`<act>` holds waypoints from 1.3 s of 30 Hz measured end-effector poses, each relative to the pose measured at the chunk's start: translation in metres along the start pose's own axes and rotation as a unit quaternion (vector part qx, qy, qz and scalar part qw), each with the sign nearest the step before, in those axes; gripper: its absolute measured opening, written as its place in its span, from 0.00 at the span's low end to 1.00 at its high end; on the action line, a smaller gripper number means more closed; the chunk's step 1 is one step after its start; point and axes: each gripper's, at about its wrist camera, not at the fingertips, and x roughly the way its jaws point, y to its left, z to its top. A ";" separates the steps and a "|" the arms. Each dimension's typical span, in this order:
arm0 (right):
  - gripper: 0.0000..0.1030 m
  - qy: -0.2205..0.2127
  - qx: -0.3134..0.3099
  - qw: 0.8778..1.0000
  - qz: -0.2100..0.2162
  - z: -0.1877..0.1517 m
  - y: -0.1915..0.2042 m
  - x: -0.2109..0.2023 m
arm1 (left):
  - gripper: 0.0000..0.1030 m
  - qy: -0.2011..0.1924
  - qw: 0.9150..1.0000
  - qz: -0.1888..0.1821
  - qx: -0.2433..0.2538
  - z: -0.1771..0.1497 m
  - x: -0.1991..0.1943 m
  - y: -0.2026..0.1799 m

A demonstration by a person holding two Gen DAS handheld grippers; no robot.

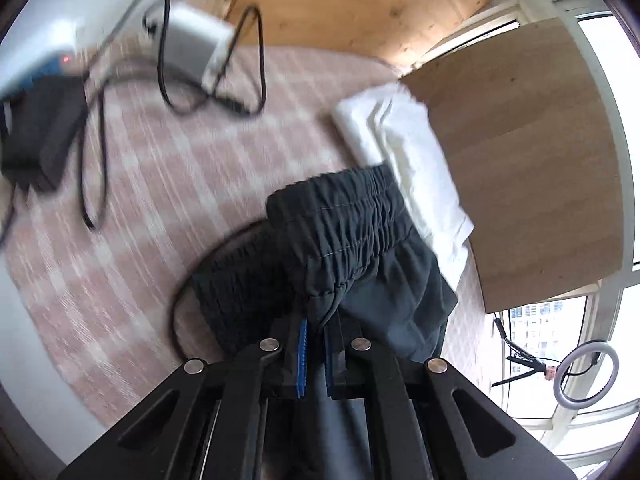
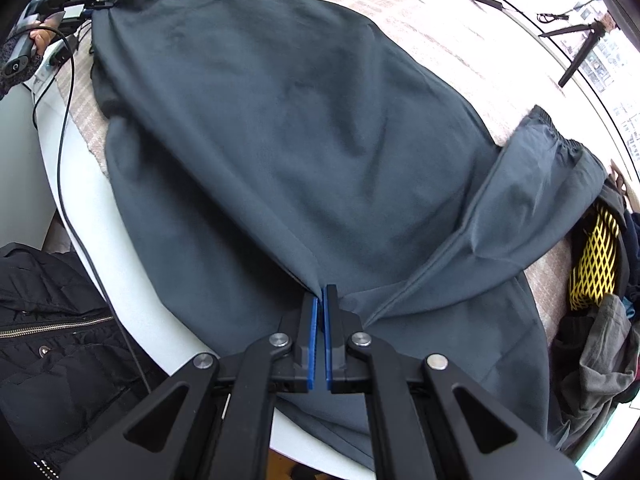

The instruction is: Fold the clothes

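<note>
Right tool (image 2: 321, 300): pads pinching near edge of dark trousers (image 2: 280, 140).
Left tool (image 1: 315, 326): pinching their elastic waistband.
Progress: trousers stretched between the 2 tools over the bench (image 2: 152, 320), fold unfinished.
Far right: white folded clothes (image 1: 400, 140).

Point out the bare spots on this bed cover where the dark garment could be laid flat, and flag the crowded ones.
The widest bare patch of the pink checked cover lies between the black looped cables, the folded white cloth and the dark grey elastic-waist garment. Another strip runs beyond the garment toward the window. Crowded: the cable corner, and the clothes pile with yellow mesh.
</note>
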 end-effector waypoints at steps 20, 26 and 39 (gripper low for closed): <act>0.03 0.000 0.035 0.997 -0.067 0.003 0.001 -0.034 | 0.23 0.046 0.994 0.012 0.097 0.021 0.011 0.011; 0.07 -0.023 0.124 0.992 0.015 -0.023 -0.032 -0.055 | 0.31 0.066 0.988 0.060 0.130 0.011 0.003 0.015; 0.37 -0.106 0.519 0.844 -0.085 -0.197 -0.181 -0.107 | 0.44 0.048 0.954 0.022 0.296 -0.069 -0.041 -0.105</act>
